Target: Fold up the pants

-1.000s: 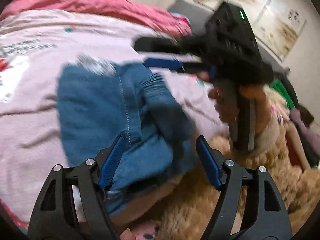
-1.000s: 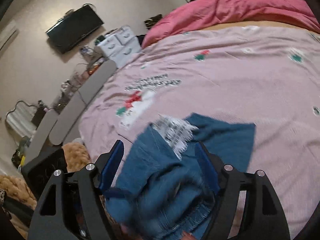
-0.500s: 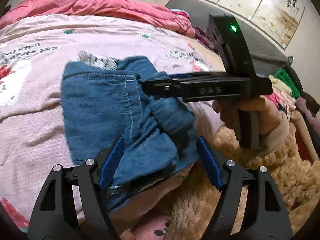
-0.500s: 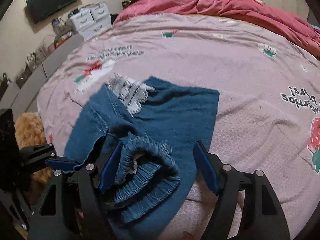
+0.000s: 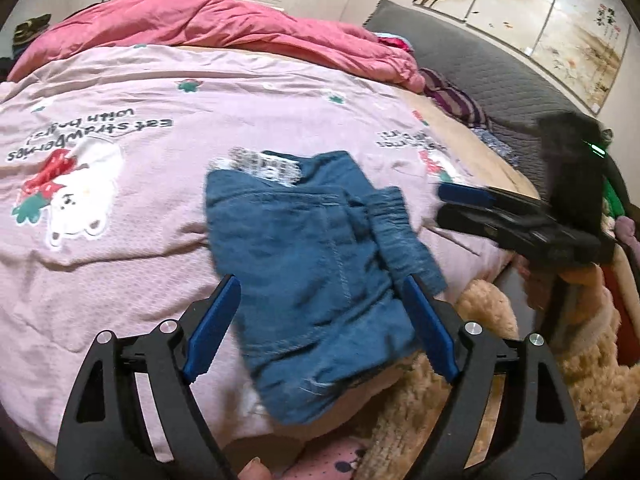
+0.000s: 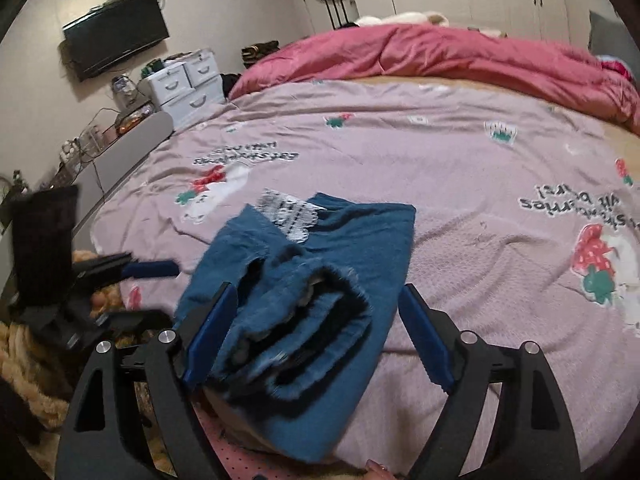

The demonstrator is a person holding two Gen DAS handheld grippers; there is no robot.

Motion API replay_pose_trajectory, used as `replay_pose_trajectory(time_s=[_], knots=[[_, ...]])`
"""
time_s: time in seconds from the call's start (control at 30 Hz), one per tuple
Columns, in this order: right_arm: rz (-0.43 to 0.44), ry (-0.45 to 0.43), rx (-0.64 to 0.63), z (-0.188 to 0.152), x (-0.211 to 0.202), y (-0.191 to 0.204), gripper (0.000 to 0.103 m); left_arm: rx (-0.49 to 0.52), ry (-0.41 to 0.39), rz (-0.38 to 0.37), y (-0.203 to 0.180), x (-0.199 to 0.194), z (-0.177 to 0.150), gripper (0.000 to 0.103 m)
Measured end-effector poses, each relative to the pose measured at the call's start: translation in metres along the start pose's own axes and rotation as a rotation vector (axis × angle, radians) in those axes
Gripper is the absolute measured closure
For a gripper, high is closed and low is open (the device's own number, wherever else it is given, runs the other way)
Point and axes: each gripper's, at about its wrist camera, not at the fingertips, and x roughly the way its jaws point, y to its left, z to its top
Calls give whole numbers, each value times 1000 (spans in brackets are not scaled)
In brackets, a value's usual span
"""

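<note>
Folded blue denim pants [image 5: 316,264] lie near the front edge of the pink bedspread [image 5: 120,240], a white patterned lining showing at the far end. My left gripper [image 5: 320,324] hovers over the near end of the pants, its jaws opening and its blue pads clear of the cloth. In the right wrist view the pants [image 6: 360,248] show a rolled waistband in front. My right gripper [image 6: 316,332] stands above it, jaws opening, holding nothing. Each gripper shows in the other's view: the right gripper [image 5: 444,206] to the right of the pants, the left gripper [image 6: 156,266] to their left.
A crumpled red-pink quilt [image 5: 240,28] is heaped along the far side of the bed. A tan fluffy fabric [image 5: 480,400] lies below the bed's front edge. A grey headboard [image 5: 480,68] is at the right. White drawers [image 6: 188,84] and a wall television [image 6: 116,36] stand beyond the bed.
Both grippers have drawn back from the pants and their jaws stand wider. The right gripper has swung off the denim to the right. The pants now lie flatter on the bed.
</note>
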Motion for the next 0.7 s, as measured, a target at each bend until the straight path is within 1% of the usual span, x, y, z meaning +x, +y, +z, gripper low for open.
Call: replay_pose_trajectory(time_s=[0.17,0.23,0.33,0.37,0.43,0.53,0.57,0.6,0.63,0.7], knots=[[-19,18,-66,-14,-16,21,22,-11,25,15,13,5,13,27],[-19,28,-95,-19,-19,31,22,-7,28,33,17,5,20,27],[36,35,-129,-28,-22,52,22,8,40,39,23,8,32,27],[55,43,-132,-30,-20,57,22,14,51,36,24,10,37,27],[76,70,-176,-36,-10,76,22,40,104,21,27,18,46,27],[64,94,-249,-44,2,98,22,69,165,12,33,32,55,27],[56,97,-283,-45,6,106,23,71,172,17,35,35,55,28],[49,101,-306,-46,9,111,25,75,177,12,35,37,55,30],[34,103,-339,-46,12,117,31,80,173,-3,36,39,54,39],[18,94,-381,-44,13,124,35,81,158,-12,37,42,53,45]])
